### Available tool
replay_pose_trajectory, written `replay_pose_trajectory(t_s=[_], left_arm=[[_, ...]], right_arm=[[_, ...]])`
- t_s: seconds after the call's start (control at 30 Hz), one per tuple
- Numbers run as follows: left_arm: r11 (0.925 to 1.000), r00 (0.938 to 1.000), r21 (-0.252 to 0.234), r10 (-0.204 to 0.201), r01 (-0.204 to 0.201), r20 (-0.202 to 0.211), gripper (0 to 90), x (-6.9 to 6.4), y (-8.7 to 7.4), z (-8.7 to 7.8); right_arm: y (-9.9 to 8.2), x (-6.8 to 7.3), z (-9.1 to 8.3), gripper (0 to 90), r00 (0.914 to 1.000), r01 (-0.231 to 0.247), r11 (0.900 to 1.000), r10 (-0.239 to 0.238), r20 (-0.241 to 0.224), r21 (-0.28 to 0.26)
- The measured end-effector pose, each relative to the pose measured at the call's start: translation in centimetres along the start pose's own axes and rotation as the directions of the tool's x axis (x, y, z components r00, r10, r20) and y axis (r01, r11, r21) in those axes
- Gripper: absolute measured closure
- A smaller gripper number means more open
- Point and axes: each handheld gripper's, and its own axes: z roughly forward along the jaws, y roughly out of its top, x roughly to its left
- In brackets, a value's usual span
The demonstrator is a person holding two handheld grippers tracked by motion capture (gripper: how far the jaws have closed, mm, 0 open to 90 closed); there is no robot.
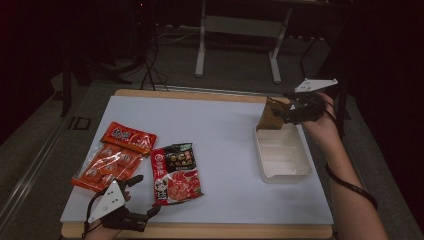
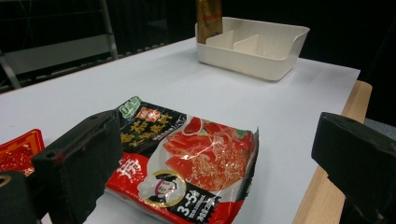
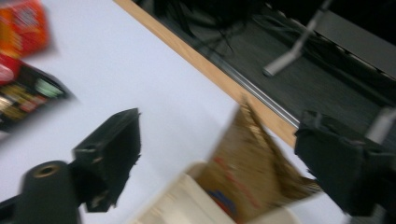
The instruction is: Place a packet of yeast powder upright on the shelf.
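A cream divided bin [image 1: 282,155] sits at the right of the white board. A brown packet [image 1: 269,117] stands upright in its far end. My right gripper [image 1: 286,112] hovers beside the packet's top, open. In the right gripper view the blurred brown packet [image 3: 252,172] lies between the wide-spread jaws of my right gripper [image 3: 219,140], and neither pad presses on it. A red-and-black soup-base packet [image 1: 176,172] lies flat near the front. My left gripper [image 1: 144,196] rests open just before it. The left gripper view shows that packet [image 2: 196,158] lying between the spread jaws, untouched.
An orange-red snack packet [image 1: 112,157] lies left of the soup-base packet. The white board [image 1: 220,130] rests on a wooden table whose edge [image 1: 200,231] runs along the front. Metal stand legs [image 1: 237,45] and cables lie on the dark floor beyond.
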Motion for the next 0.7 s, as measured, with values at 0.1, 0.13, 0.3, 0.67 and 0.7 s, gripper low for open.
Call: replay_pose_trajectory(t_s=[0.1,0.13,0.3,0.67,0.7], left_arm=[[1.0,1.0,0.005,0.0,0.0,0.0,2.6,-0.1,0.1,0.1],[1.0,1.0,0.001,0.004,-0.004,-0.003,2.6,-0.1,0.3,0.1],[0.9999,0.9998,0.0,-0.011,0.011,-0.015,2.6,0.0,0.5,0.2],[0.9976,0.9978,0.028,-0.062,0.063,-0.021,2.6,0.5,0.7,0.3],[0.9976,0.9978,0.028,-0.062,0.063,-0.021,2.6,0.5,0.7,0.3]], right_arm=[[-0.2,0.9,-0.3,11.8,0.9992,-0.016,0.9993,0.015,-0.038,-0.034],[-0.5,1.8,-0.6,11.4,0.9989,-0.012,0.9985,0.01,-0.046,-0.054],[-0.8,3.5,-1.4,11.7,0.9973,-0.002,0.9971,-0.004,-0.073,-0.076],[-4.1,8.4,-1.8,15.3,0.9896,-0.046,0.9878,0.025,-0.142,-0.149],[-4.4,8.9,-1.8,15.3,0.9906,-0.045,0.9872,0.024,-0.135,-0.153]])
